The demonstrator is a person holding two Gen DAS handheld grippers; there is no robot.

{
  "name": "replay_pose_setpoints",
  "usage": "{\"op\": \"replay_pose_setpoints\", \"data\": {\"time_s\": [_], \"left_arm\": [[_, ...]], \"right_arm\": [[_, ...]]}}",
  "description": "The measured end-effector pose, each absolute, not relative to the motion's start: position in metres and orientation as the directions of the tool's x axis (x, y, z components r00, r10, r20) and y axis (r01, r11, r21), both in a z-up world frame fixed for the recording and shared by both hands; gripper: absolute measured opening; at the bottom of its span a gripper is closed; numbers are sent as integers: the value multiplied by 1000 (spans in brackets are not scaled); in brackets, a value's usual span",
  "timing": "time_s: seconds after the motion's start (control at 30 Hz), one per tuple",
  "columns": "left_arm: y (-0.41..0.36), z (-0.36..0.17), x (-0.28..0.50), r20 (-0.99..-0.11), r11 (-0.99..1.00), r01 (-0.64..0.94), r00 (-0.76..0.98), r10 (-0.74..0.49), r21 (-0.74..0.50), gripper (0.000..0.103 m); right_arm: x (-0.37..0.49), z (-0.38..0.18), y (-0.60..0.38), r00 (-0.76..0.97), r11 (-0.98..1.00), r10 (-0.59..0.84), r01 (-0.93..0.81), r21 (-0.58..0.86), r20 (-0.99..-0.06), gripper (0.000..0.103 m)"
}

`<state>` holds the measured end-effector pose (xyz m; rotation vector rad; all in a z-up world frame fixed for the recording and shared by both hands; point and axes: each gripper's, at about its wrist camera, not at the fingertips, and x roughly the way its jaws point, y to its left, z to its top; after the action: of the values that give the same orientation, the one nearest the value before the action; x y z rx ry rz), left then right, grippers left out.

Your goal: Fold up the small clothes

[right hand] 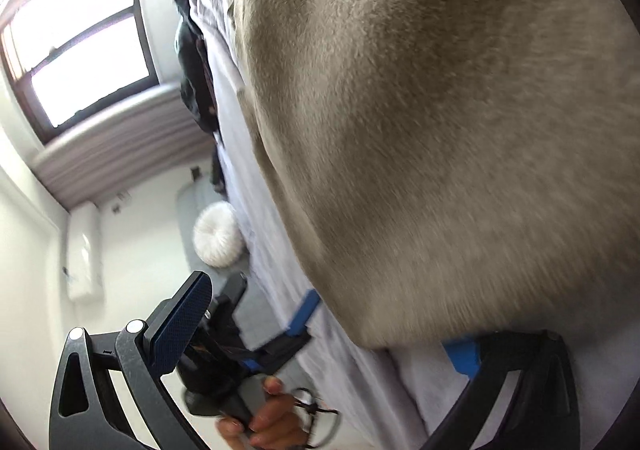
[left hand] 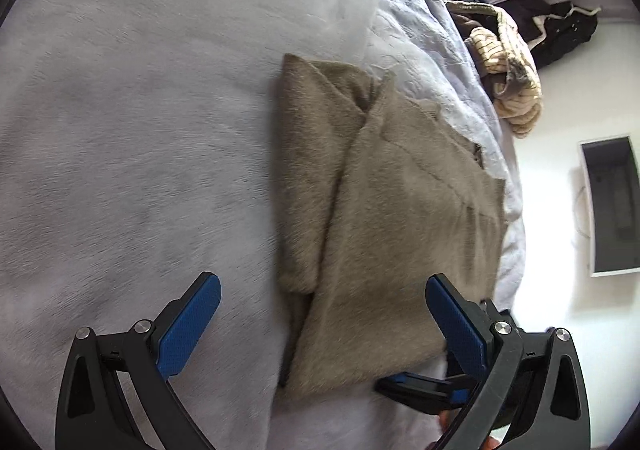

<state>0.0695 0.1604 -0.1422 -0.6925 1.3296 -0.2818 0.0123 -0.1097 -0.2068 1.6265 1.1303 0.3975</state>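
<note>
Left wrist view: a folded taupe garment lies on a pale grey blanket, just ahead of the left gripper, whose blue-padded fingers stand spread wide over it; the right gripper is also spread, one finger tucked beneath the garment's near edge; a heap of clothes sits beyond; a window shows behind.

Left wrist view: looks down along its fingers from fairly close above the bed, frame rolled, far wall at right edge. Takes in the whole garment.

Right wrist view: very close, garment fills most of frame; window at upper left, rolled.

Shared: garment, bed, and the other gripper.
</note>
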Motion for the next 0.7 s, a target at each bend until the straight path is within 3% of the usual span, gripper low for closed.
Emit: {"op": "replay_pose_setpoints", "data": {"time_s": [0.03, 0.1, 0.13, 0.17, 0.23, 0.27, 0.4, 0.57, 0.7], "left_arm": [[161, -144, 72, -775, 752, -201, 242, -583, -628, 103], [163, -147, 77, -749, 716, -223, 249, -614, -661, 103], [165, -148, 78, -741, 703, -234, 253, -622, -671, 103], [167, -149, 79, -732, 689, -249, 257, -630, -681, 103], [171, -153, 82, -708, 649, -282, 264, -655, -706, 103], [172, -155, 84, -689, 625, -292, 265, -674, -724, 103], [163, -165, 102, -598, 528, -297, 253, -760, -796, 103], [133, -174, 137, -441, 387, -252, 211, -872, -887, 103], [100, -175, 155, -585, 558, -197, 123, -802, -806, 103]], "right_arm": [[14, -210, -108, 501, -11, 825, 474, 880, -260, 102], [15, -215, -104, 515, -72, 831, 473, 878, -210, 85], [14, -217, -104, 513, -81, 835, 477, 875, -202, 53], [15, -217, -103, 506, -80, 839, 478, 875, -200, 30], [19, -213, -108, 507, -85, 843, 452, 888, -177, 18], [21, -209, -111, 512, -94, 844, 434, 896, -159, 14], [34, -177, -115, 506, -91, 858, 313, 945, -85, 14], [40, -156, -108, 417, 20, 900, 250, 968, -126, 14], [32, -166, -97, 264, 205, 921, 297, 933, -286, 14]]}}
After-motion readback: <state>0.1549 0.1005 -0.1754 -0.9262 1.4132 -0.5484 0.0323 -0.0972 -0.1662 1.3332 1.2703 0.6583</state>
